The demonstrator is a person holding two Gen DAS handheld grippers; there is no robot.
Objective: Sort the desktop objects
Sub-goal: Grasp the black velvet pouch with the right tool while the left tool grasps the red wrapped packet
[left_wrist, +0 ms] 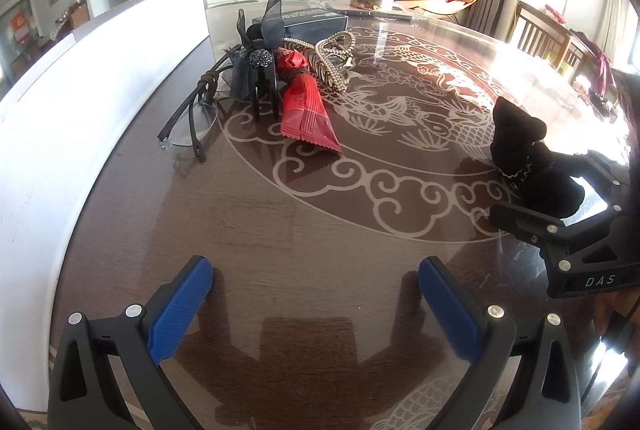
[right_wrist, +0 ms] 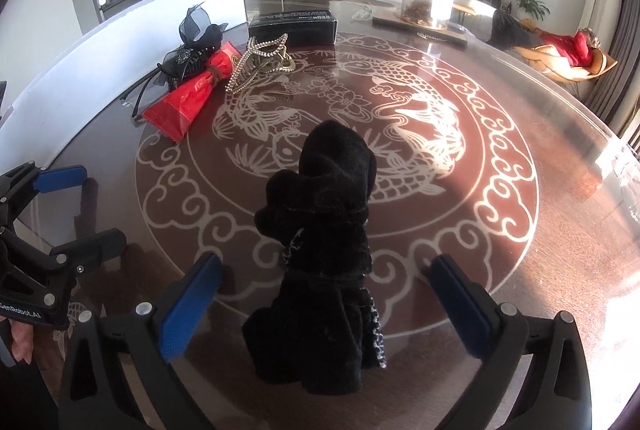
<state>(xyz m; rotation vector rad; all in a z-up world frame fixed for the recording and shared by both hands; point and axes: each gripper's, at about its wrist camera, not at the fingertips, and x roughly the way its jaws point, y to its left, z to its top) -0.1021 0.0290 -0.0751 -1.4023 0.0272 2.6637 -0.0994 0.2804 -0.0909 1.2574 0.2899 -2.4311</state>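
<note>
Black velvet cloth (right_wrist: 320, 246) sits on the worktop (right_wrist: 460, 230) between my right hand-held gripper (right_wrist: 324, 294), spread wide and not touching; next, fetch something from the far pile.

Open left gripper (left_wrist: 314, 304) hovers over table (left_wrist: 280, 222), red packet (left_wrist: 306, 106) ahead.

We see a black velvety cloth item (right_wrist: 320, 238), bunched and standing in a heap with a pale beaded trim down one side, near us on the desk. Far to the left lies a cluster: a red foil packet (right_wrist: 188, 98) tied with brown cord, a black mesh hair bow (right_wrist: 196, 34), a rhinestone hair claw (right_wrist: 260, 62) and clear-lensed glasses (left_wrist: 192, 122).
</note>
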